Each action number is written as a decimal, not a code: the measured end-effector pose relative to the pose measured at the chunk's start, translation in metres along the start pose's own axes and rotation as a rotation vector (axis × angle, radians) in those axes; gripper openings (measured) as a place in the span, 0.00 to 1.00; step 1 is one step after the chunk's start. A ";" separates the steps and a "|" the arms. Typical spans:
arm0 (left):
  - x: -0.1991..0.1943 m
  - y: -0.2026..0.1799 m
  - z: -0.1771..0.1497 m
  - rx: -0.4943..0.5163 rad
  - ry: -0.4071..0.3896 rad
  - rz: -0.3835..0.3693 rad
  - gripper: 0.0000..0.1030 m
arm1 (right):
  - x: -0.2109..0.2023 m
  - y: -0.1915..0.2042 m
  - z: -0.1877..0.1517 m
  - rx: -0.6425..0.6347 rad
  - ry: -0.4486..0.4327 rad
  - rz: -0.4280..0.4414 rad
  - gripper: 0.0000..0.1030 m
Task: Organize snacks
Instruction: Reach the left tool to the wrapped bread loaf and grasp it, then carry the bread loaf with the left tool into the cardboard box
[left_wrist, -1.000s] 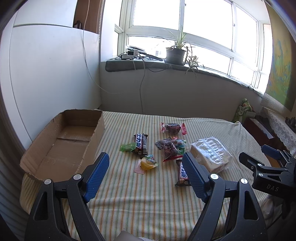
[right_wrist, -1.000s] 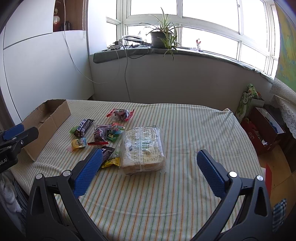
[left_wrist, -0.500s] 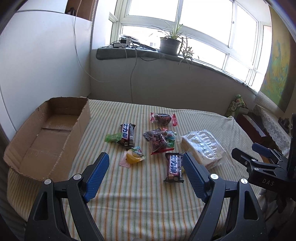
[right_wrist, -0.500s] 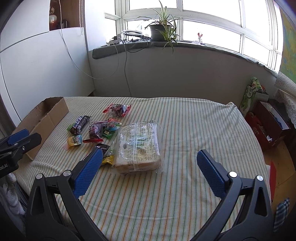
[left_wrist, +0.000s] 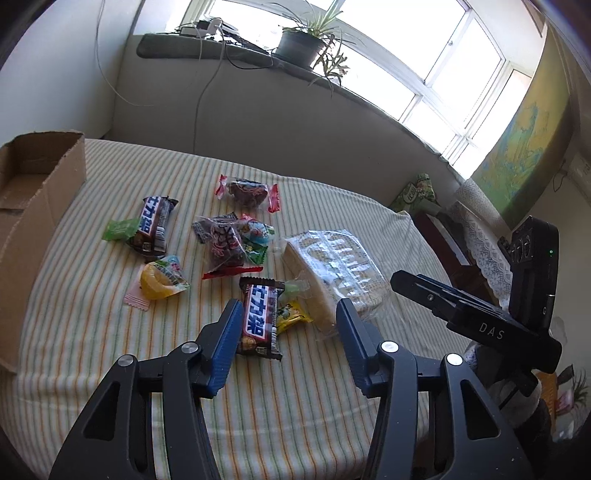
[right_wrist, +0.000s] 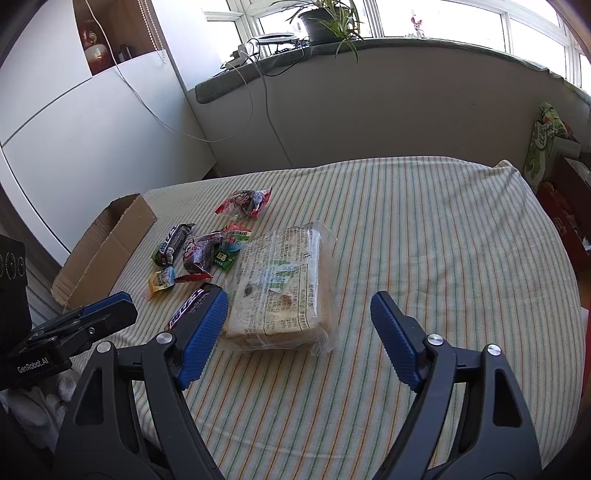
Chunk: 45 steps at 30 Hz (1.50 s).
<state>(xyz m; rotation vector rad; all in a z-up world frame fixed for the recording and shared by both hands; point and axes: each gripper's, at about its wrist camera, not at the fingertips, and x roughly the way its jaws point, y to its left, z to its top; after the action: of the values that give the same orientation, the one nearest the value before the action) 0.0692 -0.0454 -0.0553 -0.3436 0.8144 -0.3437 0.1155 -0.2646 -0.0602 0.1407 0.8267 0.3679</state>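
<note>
Several snacks lie on the striped tablecloth (left_wrist: 92, 332). My left gripper (left_wrist: 288, 325) is open, low over a brown chocolate bar (left_wrist: 259, 318) that lies by its left finger, with a small yellow packet (left_wrist: 293, 314) between the fingers. A second chocolate bar (left_wrist: 153, 225), a yellow jelly cup (left_wrist: 162, 282), dark candy bags (left_wrist: 223, 243) and a red-ended bag (left_wrist: 245, 190) lie beyond. My right gripper (right_wrist: 299, 321) is open, just short of the big clear-wrapped bread pack (right_wrist: 282, 284). An open cardboard box (left_wrist: 26, 206) stands at the left.
The right gripper's body (left_wrist: 476, 325) shows at the right of the left wrist view; the left gripper's body (right_wrist: 74, 328) shows at the left of the right wrist view. A windowsill with a potted plant (left_wrist: 301, 48) and cables runs behind. Boxes and bags (right_wrist: 550, 147) stand past the table's right edge.
Both grippers have moved forward and down toward the snacks. The left one has narrowed its opening and come over the near chocolate bar. The right one has neared the bread pack.
</note>
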 end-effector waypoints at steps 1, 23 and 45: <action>0.004 -0.003 0.000 0.002 0.009 -0.017 0.44 | 0.003 -0.004 0.001 0.021 0.018 0.028 0.72; 0.071 -0.021 0.001 -0.069 0.178 -0.151 0.36 | 0.069 -0.034 0.023 0.113 0.252 0.238 0.63; 0.062 -0.028 0.007 -0.026 0.133 -0.157 0.36 | 0.056 -0.021 0.025 0.075 0.239 0.261 0.49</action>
<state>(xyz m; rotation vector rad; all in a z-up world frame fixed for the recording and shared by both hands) 0.1097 -0.0956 -0.0788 -0.4129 0.9253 -0.5070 0.1740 -0.2626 -0.0880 0.2795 1.0628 0.6078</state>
